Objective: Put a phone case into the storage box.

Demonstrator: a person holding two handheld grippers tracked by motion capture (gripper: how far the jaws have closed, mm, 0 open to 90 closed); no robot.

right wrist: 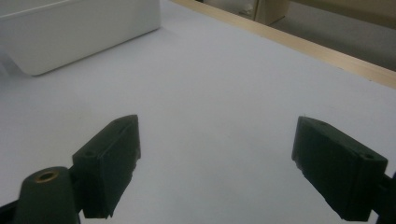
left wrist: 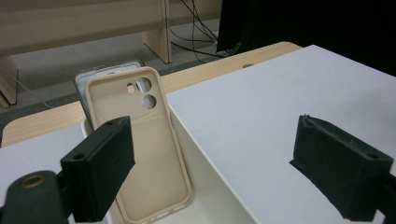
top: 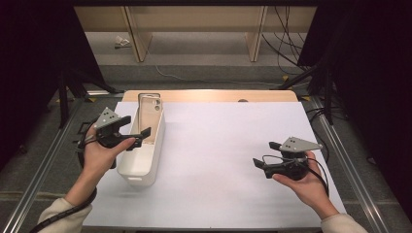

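While my left tongs [top: 137, 129] hang wide open over the white bin [top: 145, 165], gripping nothing, the beige phone case [left wrist: 144, 154] leans upright inside it against the far end, a second grey case [left wrist: 100, 74] just behind. My right tongs [top: 265, 154] hover spread apart and empty above the white table [top: 228, 145], well apart from the bin.

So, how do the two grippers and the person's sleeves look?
The left gripper and right gripper are black, each with two blocky jaws, a grey three-cornered plate with small holes on top, and a trailing black cable. The sleeves are cream-coloured.
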